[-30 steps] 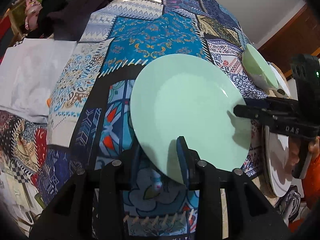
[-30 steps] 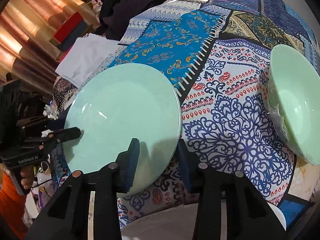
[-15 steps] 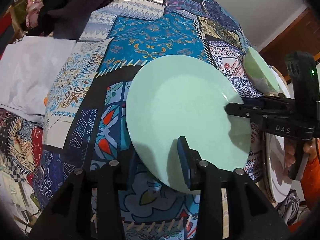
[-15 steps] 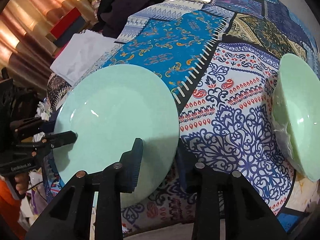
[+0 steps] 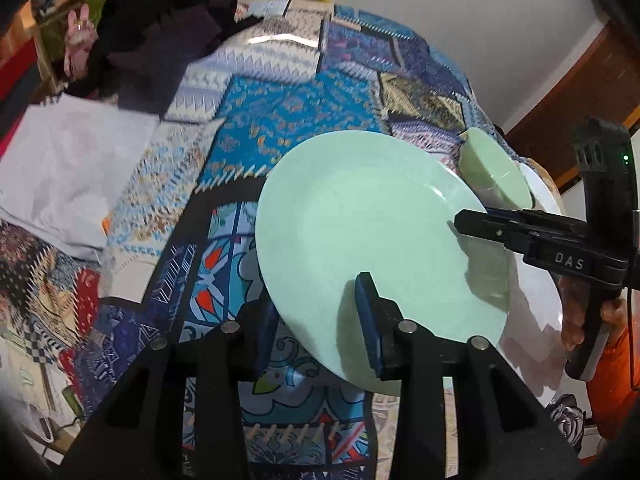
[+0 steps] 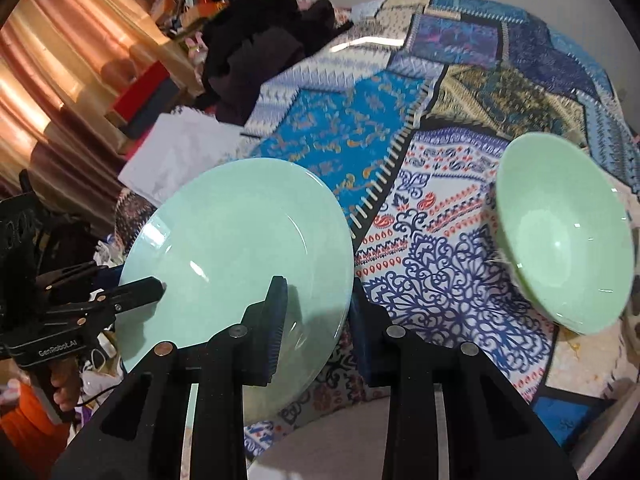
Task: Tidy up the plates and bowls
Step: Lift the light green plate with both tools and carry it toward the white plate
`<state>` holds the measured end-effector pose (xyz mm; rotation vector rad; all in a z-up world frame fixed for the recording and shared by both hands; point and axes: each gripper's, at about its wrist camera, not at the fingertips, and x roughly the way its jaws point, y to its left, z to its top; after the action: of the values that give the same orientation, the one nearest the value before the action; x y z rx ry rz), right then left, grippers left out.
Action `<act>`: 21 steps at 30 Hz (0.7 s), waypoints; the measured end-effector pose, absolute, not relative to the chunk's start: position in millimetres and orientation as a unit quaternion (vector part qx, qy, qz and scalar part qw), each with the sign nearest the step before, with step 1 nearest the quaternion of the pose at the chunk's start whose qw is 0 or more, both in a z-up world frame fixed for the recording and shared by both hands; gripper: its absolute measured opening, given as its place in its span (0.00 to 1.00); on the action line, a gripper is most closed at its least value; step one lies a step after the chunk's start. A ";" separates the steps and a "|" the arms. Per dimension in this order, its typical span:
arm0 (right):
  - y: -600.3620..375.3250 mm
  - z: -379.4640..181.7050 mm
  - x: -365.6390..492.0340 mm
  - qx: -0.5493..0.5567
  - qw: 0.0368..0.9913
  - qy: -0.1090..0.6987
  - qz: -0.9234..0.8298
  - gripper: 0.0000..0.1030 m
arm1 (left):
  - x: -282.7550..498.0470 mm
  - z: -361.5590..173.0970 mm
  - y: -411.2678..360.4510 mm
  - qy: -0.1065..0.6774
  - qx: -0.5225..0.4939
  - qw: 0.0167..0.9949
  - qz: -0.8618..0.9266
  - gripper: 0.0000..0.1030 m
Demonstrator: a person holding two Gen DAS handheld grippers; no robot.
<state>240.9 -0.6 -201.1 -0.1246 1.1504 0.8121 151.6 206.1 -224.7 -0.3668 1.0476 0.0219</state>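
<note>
A bed spread with a busy patchwork quilt (image 5: pixel 280 128) in blues, whites and reds filled the scene, with a heap of dark clothing (image 5: pixel 152 44) at its far left and folded white cloth (image 5: pixel 68 168) on the left. Above the near part of the quilt, a round pale green glazed plate (image 5: pixel 368 232) was held tilted between both tools: the left gripper (image 5: pixel 320 316) pinched its near rim, one blue pad on top and the other beneath, and the right gripper (image 6: pixel 316 320) clamped the opposite rim in the same way, fingers narrowed to the plate's thickness. The step looked like a two-handed carry toward the wide white plate (image 5: pixel 540 300) lying at the near right. To do it well, both grips should probably keep level with each other and move together, since a smooth rim could slip from a shallow pinch; lowering flat and centred before either grip lets go seemed wise. A pale green bowl (image 6: pixel 560 232) sat just beyond the white plate, near the likely path, and its rim could be struck if the carried plate swung too far. The soft quilt might also let stacked pieces tip.
</note>
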 end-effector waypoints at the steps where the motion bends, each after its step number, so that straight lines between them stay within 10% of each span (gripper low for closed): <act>1: -3.2 -197.5 239.4 -0.056 0.763 0.525 0.373 0.27 | 149.5 -219.4 203.8 0.492 -0.170 0.854 0.010 0.36; 21: -75.8 -136.7 192.1 -0.028 0.810 0.457 0.365 0.27 | 117.9 -152.0 137.2 0.443 -0.126 0.887 -0.019 0.36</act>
<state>192.1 -75.8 -136.7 -0.0601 0.9776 0.7806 117.9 137.2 -152.0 -0.2620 0.9211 -0.0386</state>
